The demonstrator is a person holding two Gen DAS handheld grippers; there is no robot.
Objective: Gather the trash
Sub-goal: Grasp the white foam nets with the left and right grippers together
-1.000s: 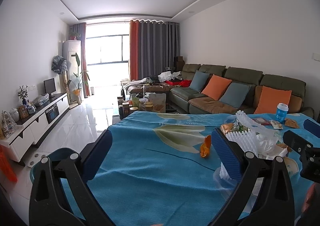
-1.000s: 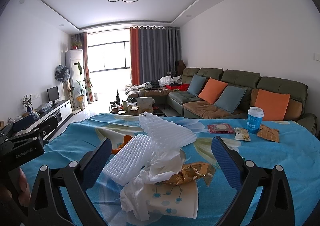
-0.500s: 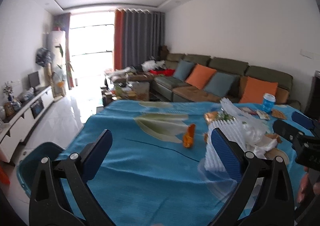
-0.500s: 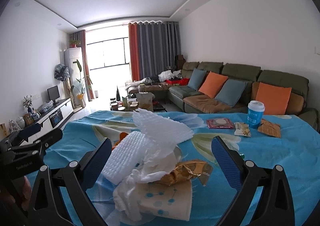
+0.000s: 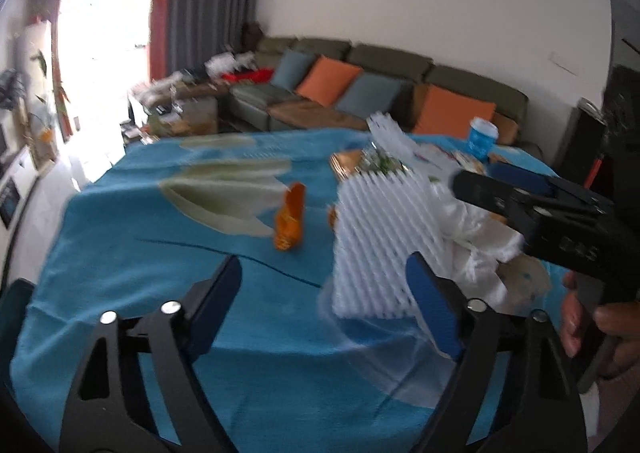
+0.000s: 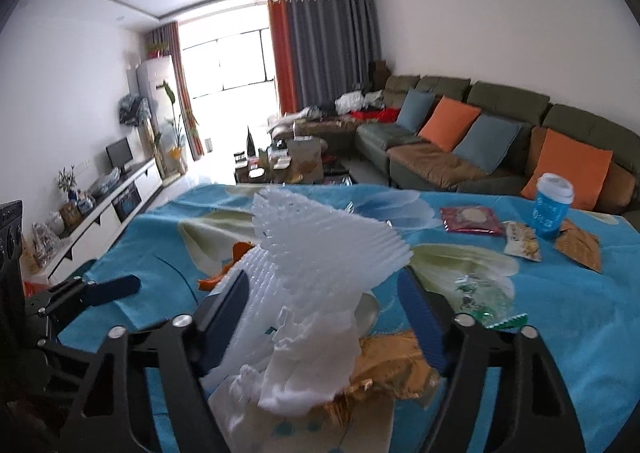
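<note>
The trash is all out on the table with the blue cloth (image 6: pixel 560 333). Nothing looks picked up yet, so the job is just starting.

The right gripper (image 6: pixel 324 317) is low over the big pile near the front edge. Its jaws are closing, with the white foam net (image 6: pixel 320 253) and the crumpled white paper (image 6: pixel 304 365) between them. The pads do not press on anything yet, so it holds nothing.

The left gripper (image 5: pixel 324 305) is to the left of the pile. Its jaws are closing too. Only bare cloth lies between them, though its right finger is just beside the foam net. It holds nothing either.

In the pile I count one foam net, one wad of white paper, one gold wrapper (image 6: pixel 392 369) and one clear crinkly wrapper (image 6: pixel 484 301). A paper plate (image 5: pixel 524 281) sits under them. One orange wrapper (image 5: pixel 289 217) stands just left of the pile.

Far off on the right side are one blue cup with a white lid (image 6: pixel 551 205), one red packet (image 6: pixel 470 219), one snack packet (image 6: pixel 522 241) and one brown packet (image 6: pixel 580 245).

A dark teal bin (image 5: pixel 12 305) peeks out by the table's left edge, maybe for the trash.
</note>
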